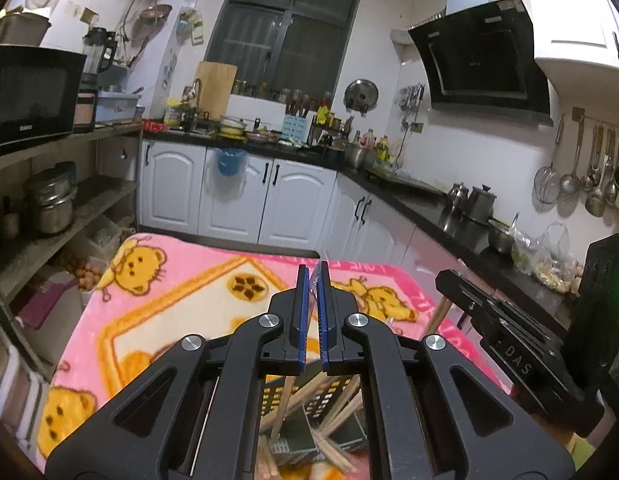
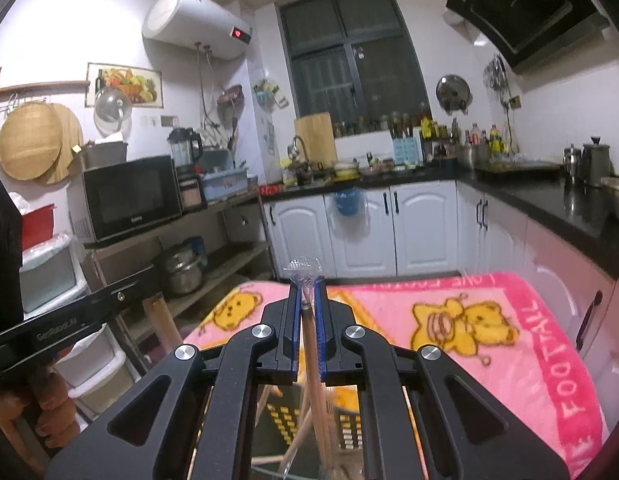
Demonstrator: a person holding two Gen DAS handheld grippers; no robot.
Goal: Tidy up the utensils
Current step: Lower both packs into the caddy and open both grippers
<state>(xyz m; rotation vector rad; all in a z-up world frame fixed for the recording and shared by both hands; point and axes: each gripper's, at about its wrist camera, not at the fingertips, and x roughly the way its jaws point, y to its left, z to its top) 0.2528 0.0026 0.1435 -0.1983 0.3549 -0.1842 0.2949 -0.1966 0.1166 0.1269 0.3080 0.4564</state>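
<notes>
My left gripper [image 1: 314, 270] is raised above the pink bear blanket [image 1: 181, 304], its blue pads nearly together with nothing visible between them. Below it lie several wooden chopsticks [image 1: 329, 424] in a dark perforated holder [image 1: 285, 400]. My right gripper [image 2: 305, 286] is shut on a clear plastic utensil [image 2: 303, 270] together with wooden chopsticks [image 2: 315, 380]; the clear end sticks out past the fingertips. The right gripper's body [image 1: 509, 320] shows at the right of the left wrist view, and the left gripper's body [image 2: 57, 324] at the left of the right wrist view.
The blanket covers a table [image 2: 489, 320] in a kitchen. A shelf with a microwave [image 2: 129, 200] and pots stands to the left. White cabinets [image 2: 369, 232] and a black counter [image 2: 549, 200] run along the back and right.
</notes>
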